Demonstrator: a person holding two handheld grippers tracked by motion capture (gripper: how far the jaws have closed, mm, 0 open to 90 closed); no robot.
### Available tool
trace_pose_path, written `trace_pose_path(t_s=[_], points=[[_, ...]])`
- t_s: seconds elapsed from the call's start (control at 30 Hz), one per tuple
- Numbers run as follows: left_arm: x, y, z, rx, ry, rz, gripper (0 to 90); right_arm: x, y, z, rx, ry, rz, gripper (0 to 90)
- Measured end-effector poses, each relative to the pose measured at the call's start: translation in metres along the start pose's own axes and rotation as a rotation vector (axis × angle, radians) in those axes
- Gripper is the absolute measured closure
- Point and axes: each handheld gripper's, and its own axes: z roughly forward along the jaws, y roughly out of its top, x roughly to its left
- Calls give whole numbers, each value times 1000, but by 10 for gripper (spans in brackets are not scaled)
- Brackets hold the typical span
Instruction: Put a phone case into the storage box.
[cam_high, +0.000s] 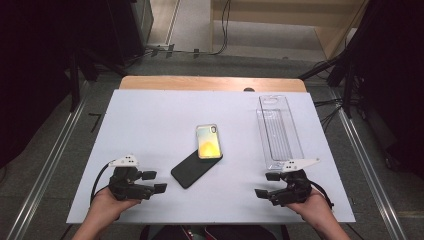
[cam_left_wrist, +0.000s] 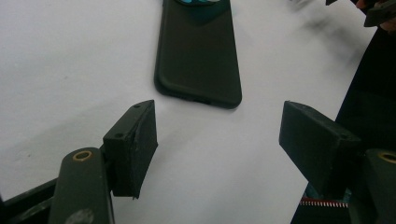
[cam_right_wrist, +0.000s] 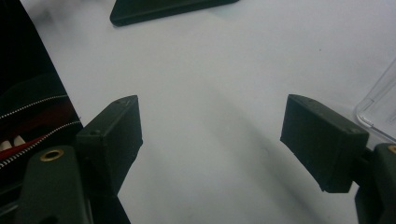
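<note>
A black phone case (cam_high: 192, 167) lies flat in the middle of the white table (cam_high: 150, 130). A phone with a yellow-green back (cam_high: 208, 141) rests partly on the case's far end. My left gripper (cam_high: 154, 182) sits near the front left, open, nothing between its jaws, pointing toward the case (cam_left_wrist: 198, 51). My right gripper (cam_high: 266, 185) is at the front right, open and empty, just in front of a clear plastic tray (cam_high: 278, 131). In the right gripper view the case's end (cam_right_wrist: 163, 9) lies far ahead and the tray's corner (cam_right_wrist: 380, 105) shows at the right edge.
The table's front edge (cam_high: 210, 220) runs just behind both hands. A wooden strip (cam_high: 212, 83) borders the far side. Dark equipment and cables stand on the floor around the table.
</note>
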Motion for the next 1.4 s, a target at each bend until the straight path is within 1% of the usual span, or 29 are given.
trace_pose_path(t_s=[0.1,0.17,0.23,0.33,0.4,0.5,0.53,0.6,0.63,0.77,0.87,0.9,0.93,0.97,1.0,1.1,1.13,1.17,1.37,1.4], points=[[0,0,0,-1,2,0,281,0,0,0,2,-1,1,187],[0,0,0,-6,0,-4,282,0,0,0,3,-1,1,188],[1,0,-1,-1,-7,-11,281,0,0,0,3,-1,2,188],[2,0,-1,-7,7,-21,280,0,0,0,5,-3,1,188],[3,0,-1,-7,7,-20,280,0,0,0,7,-2,1,188],[2,1,-1,-14,0,-16,277,0,0,0,6,-2,2,188],[2,2,-1,-15,-7,-23,278,-1,0,0,6,-2,2,188],[1,4,-1,-16,-19,-13,276,-1,0,0,3,0,4,188],[1,5,0,-16,-19,-12,252,-1,0,0,3,-1,5,188],[-1,16,3,-8,-10,0,243,-2,0,0,2,-4,6,188],[-1,26,5,-13,-18,-10,245,-2,0,0,3,-6,4,188],[1,35,7,-7,-15,-13,248,-2,0,0,4,-8,2,188],[1,35,7,-7,-15,-13,248,-2,0,0,2,-7,4,188],[2,42,10,-6,-9,-21,247,-2,0,0,2,-8,6,188],[2,42,10,-6,-9,-21,248,-2,0,-1,1,-10,8,188],[1,52,16,-6,-14,-18,247,-3,0,-2,0,-9,7,188],[1,59,19,-2,-11,-12,247,-2,-1,-2,0,-9,9,188],[1,59,19,-2,-11,-12,247,-2,-1,-2,1,-9,9,188],[7,76,28,7,-9,-7,247,-1,0,0,5,-9,3,188],[9,81,31,6,-3,-11,247,-1,0,0,8,-8,2,188]])
